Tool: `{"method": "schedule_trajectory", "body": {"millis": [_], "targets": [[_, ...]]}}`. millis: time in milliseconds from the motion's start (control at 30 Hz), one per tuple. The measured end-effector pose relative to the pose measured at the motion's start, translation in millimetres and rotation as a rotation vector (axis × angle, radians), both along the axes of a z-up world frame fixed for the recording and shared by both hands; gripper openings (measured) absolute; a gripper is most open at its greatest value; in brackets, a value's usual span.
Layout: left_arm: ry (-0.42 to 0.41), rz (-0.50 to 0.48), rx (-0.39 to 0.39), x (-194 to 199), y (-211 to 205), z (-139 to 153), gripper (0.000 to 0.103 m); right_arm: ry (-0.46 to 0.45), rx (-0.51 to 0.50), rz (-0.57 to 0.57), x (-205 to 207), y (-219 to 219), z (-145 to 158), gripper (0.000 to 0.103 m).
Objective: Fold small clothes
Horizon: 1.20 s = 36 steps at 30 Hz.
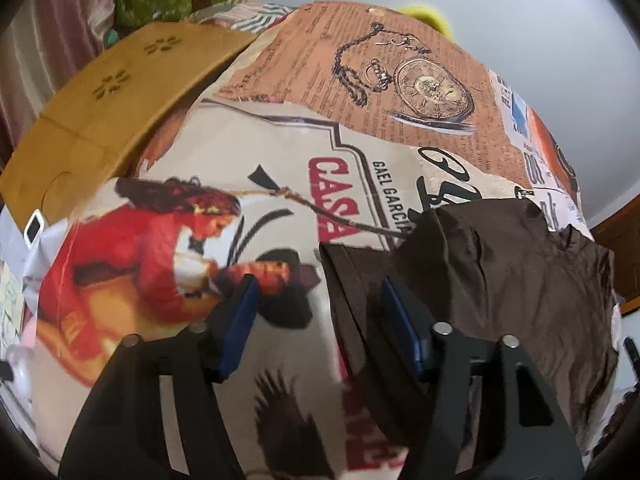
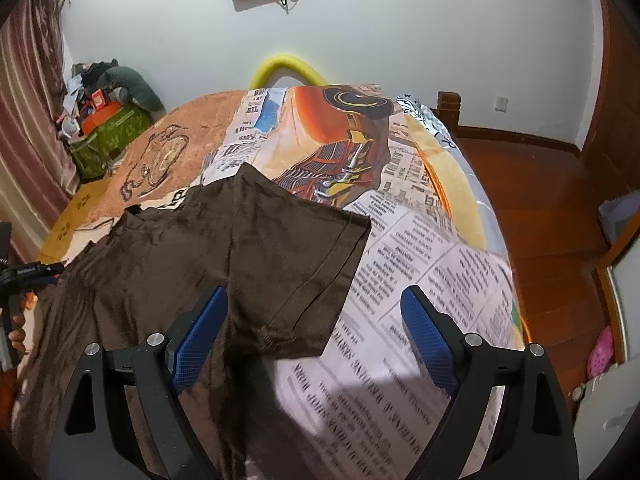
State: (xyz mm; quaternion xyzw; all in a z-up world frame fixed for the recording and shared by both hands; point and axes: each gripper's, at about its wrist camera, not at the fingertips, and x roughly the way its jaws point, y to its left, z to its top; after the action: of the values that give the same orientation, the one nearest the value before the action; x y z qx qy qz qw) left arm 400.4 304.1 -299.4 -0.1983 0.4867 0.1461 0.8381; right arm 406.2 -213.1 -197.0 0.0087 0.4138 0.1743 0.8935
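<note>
A dark brown T-shirt [image 1: 500,280] lies spread on a bed covered with a printed newspaper-style bedspread [image 1: 280,152]. My left gripper [image 1: 319,280] hangs just over the shirt's left sleeve. The sleeve's hemmed edge runs between its blue pads [image 1: 240,316], which stand apart and do not press on the cloth. In the right wrist view the T-shirt [image 2: 192,248] fills the lower left, its other sleeve [image 2: 312,264] spread over the bedspread [image 2: 432,264]. My right gripper [image 2: 315,290] stands wide open above that sleeve, its fingers on either side of it.
A tan wooden board [image 1: 100,92] and a white phone [image 1: 34,226] lie at the bed's left side. A green box [image 2: 108,136] of clutter stands by the curtain. A yellow foam tube [image 2: 286,66] sits behind the bed; wooden floor [image 2: 540,200] is on the right.
</note>
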Motion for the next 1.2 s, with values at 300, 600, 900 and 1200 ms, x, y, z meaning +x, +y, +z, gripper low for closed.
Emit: {"method": "schedule_trajectory", "body": {"millis": [300, 600, 900, 1200], "targets": [[0.008, -0.099, -0.001, 15, -15, -9, 0.004, 0.065, 0.069, -0.011, 33, -1, -12, 0.073], [-0.077, -0.124, 0.068, 17, -28, 44, 0.003, 0.037, 0.035, 0.028, 29, -3, -7, 0.073], [-0.169, -0.268, 0.046, 32, -88, 81, 0.003, 0.031, 0.068, 0.034, 30, -11, -2, 0.073], [-0.085, -0.376, -0.005, 56, -146, 38, 0.003, 0.025, 0.033, 0.073, 42, -4, -7, 0.073]]}}
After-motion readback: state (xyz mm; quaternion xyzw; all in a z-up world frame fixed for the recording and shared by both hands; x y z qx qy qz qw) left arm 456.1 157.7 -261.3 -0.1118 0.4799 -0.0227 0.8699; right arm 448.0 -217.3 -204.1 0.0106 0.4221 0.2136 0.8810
